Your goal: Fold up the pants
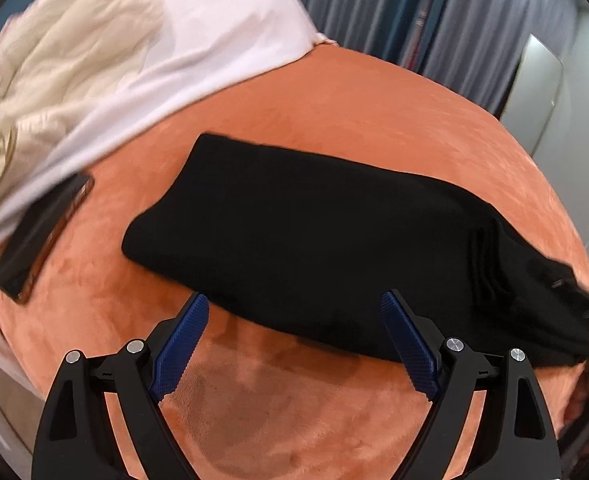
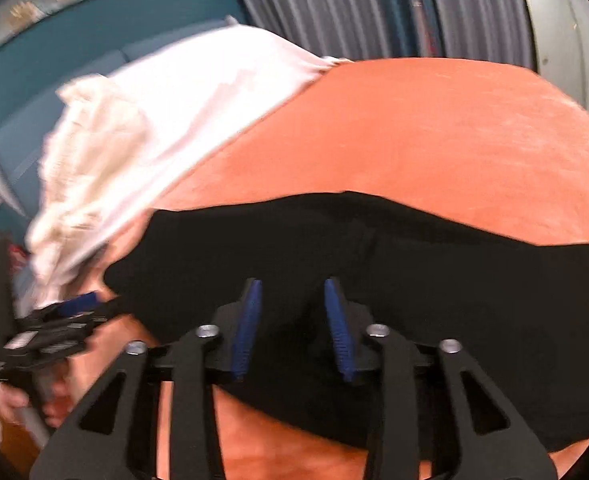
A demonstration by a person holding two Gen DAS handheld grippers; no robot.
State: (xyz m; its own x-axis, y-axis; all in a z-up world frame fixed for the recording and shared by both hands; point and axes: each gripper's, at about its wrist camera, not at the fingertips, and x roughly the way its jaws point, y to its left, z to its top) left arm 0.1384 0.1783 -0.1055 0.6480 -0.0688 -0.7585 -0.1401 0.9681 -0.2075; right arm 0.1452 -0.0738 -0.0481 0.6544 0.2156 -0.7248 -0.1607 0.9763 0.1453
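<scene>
- Pants [image 1: 318,240], black, lie on an orange plush bed cover [image 1: 374,120] as a compact, thick bundle with several layers stacked at its right end. Judging from the left wrist view, most of the folding looks done; what may be left is a last fold or some squaring up.
- Left wrist view: the left gripper [image 1: 294,344] hangs at 6 o'clock with its 2 blue-padded fingers spread wide and nothing between them but the orange cover. It is released. The bundle's near edge sits just past the fingertips, towards 12 o'clock, and it is hard to tell whether the right-hand finger touches the cloth.
- Same view: a dark phone [image 1: 42,236] lies at 9 o'clock on the cover, apart from the pants. A white sheet [image 1: 198,40] with cream cloth [image 1: 46,72] on it fills 10 to 11 o'clock. At 3 to 4 o'clock a blurred dark shape meets the bundle's right end, probably the other gripper.
- Right wrist view: the right gripper [image 2: 292,328] points from 6 o'clock over the pants [image 2: 414,260], which spread from 9 to 3 o'clock. Its fingers stand partly apart over the black cloth. Black on black hides the contact, so I cannot tell whether it pinches a fold or is free.
- Same view: the left gripper [image 2: 82,304] shows blurred at 8 o'clock, at the left end of the pants, with a hand [image 2: 34,396] beneath it.
</scene>
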